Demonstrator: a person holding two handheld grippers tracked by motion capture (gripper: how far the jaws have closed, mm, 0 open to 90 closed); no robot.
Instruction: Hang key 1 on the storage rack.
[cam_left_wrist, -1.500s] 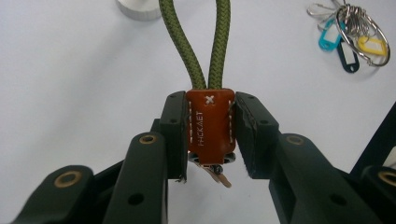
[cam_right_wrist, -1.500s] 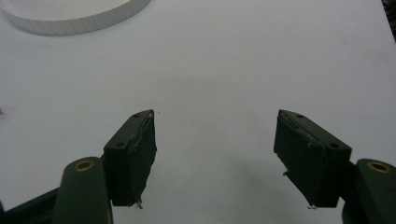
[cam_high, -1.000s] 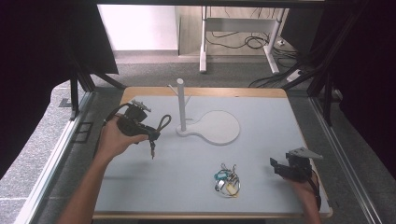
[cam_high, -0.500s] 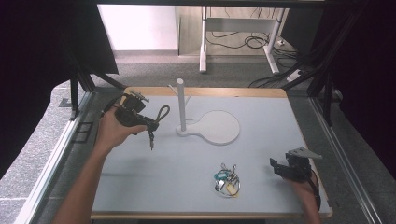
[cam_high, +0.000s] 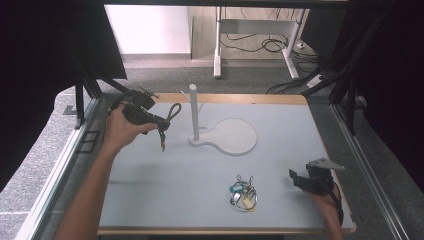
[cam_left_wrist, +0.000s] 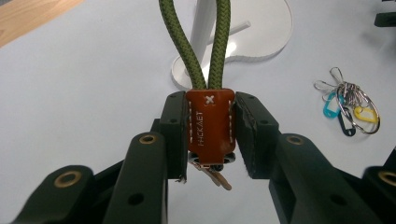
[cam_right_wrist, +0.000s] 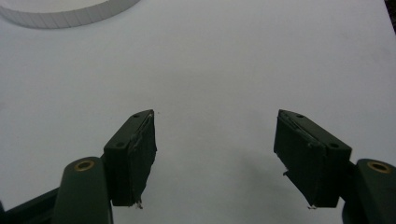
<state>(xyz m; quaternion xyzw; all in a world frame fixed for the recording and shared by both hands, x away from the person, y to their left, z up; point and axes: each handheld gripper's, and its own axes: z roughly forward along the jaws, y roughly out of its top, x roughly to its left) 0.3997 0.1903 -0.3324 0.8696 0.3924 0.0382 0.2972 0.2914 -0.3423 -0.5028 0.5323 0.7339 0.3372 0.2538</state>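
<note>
We see a key fob made of an olive-green braided cord loop (cam_left_wrist: 205, 44) set into a brown stitched leather tab (cam_left_wrist: 210, 123), with a small metal piece hanging under the tab. The left gripper (cam_left_wrist: 210, 135) pinches the tab between its two black pads, the loop standing out ahead of them. In the high view the left gripper (cam_high: 150, 116) is held above the left rear part of the pale grey table (cam_high: 165, 185), near its wooden back edge, with the cord loop (cam_high: 172, 111) pointing toward the white stand with an upright post and round base (cam_high: 194, 112). Open table lies between loop and post, and more in front. The left hand (cam_high: 120, 131) wraps the gripper body, the forearm coming in from the lower left. A bunch of keys on rings with coloured tags (cam_high: 243, 192) lies near the front, well apart. The right gripper (cam_high: 298, 179) rests low near the right front edge, jaws spread wide over bare table.
</note>
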